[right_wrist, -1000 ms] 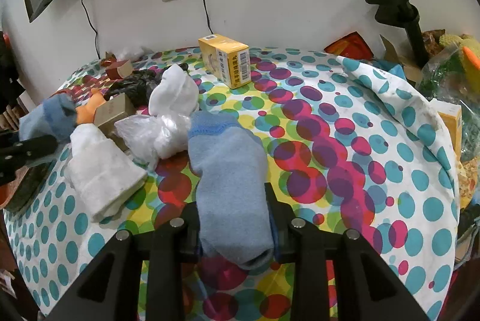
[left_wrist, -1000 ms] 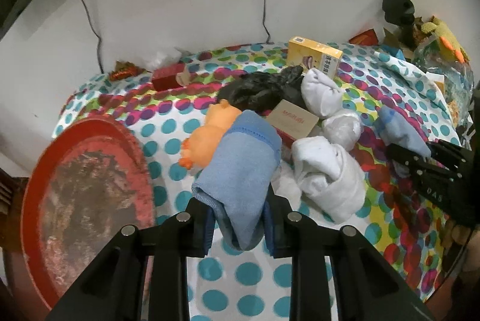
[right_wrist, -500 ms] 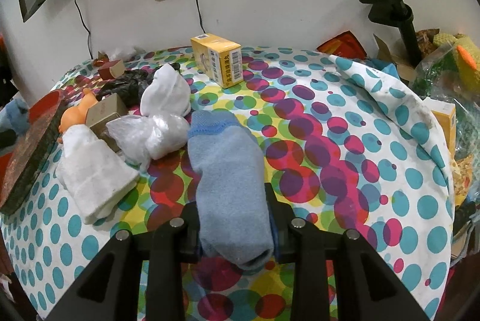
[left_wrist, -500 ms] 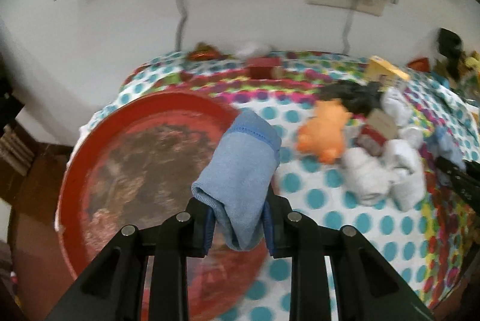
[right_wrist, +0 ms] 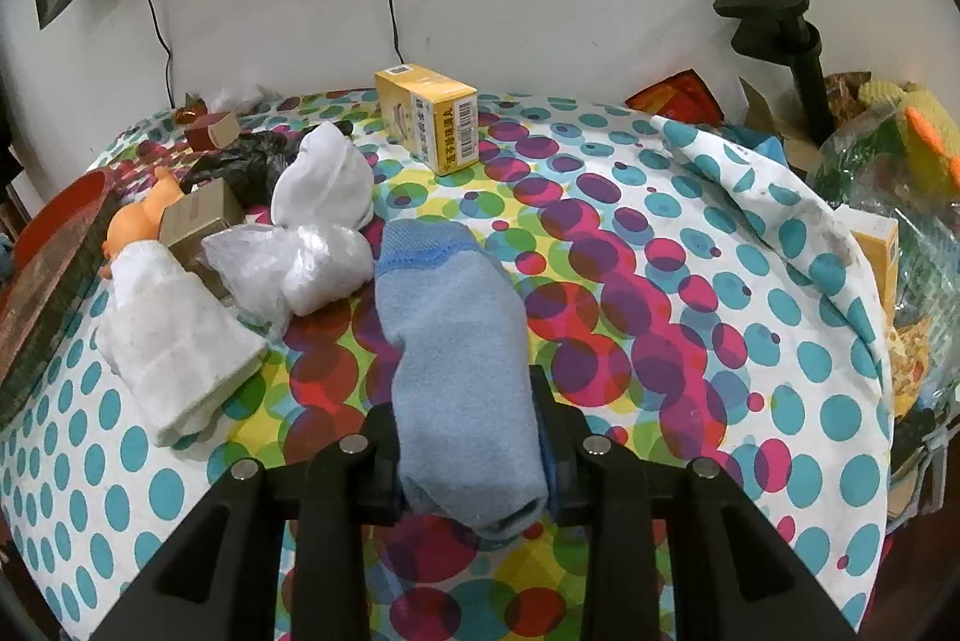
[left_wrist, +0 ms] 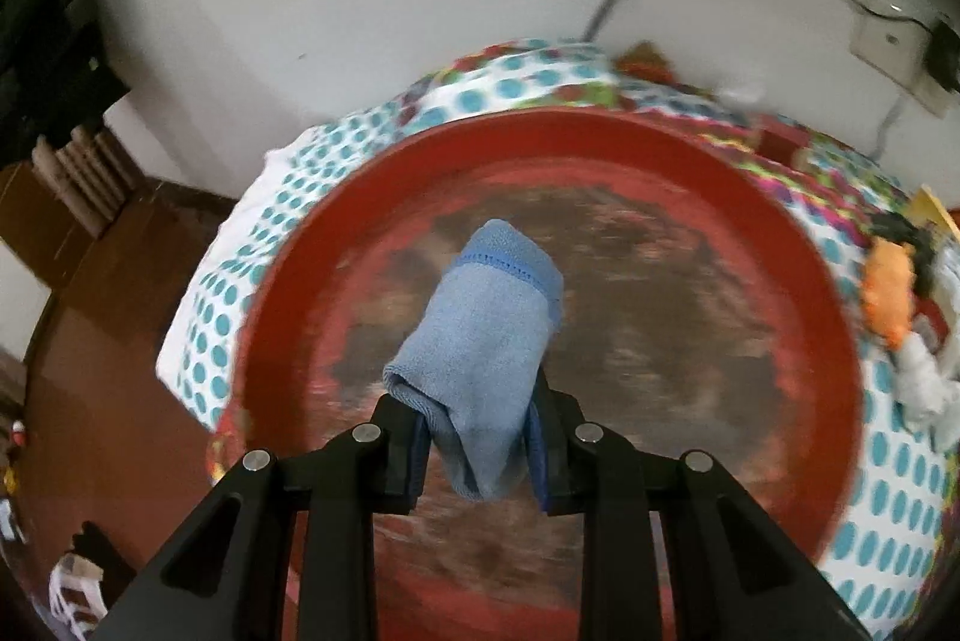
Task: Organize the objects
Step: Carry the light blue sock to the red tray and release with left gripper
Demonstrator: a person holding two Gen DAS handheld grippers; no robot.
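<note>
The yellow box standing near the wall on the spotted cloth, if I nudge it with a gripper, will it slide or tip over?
The yellow box stands upright on a small base, so a high push would probably tip it. It looks like thin cardboard, likely light. The tablecloth beneath is soft, so a low push may drag and bunch the cloth rather than slide cleanly.

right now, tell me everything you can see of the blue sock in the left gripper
The light blue sock is soft knit fabric, folded, with a darker blue stitched band at its far end. The left gripper is shut on its near end, pads pressing both sides. It sticks forward over the worn red tray; whether it touches the tray is unclear.
</note>
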